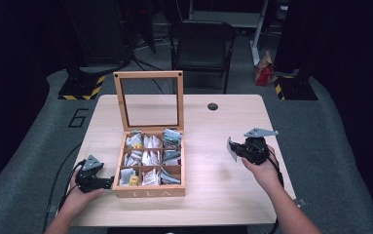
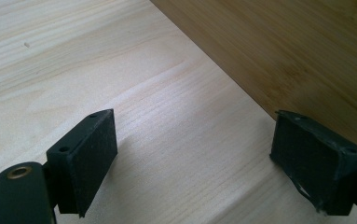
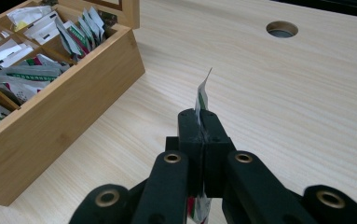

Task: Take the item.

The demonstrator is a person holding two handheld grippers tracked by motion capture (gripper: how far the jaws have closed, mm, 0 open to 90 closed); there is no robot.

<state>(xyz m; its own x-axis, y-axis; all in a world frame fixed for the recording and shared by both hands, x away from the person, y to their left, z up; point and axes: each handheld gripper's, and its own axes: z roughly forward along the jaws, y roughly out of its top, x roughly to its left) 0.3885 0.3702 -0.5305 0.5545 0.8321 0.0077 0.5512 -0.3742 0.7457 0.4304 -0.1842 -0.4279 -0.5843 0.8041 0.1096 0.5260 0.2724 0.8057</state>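
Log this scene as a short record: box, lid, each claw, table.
box: wooden tea box, nine compartments holding tea packets
lid: open, standing upright
left claw: open, holding nothing, low over the table beside the box's left wall
right claw: shut on a tea packet, right of the box
table: light wood, round hole

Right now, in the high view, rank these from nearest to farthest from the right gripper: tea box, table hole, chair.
1. Table hole: up and left of the right gripper, near the table's far edge.
2. Tea box: to its left, slightly farther; fairly close to the hole's rank.
3. Chair: beyond the table.
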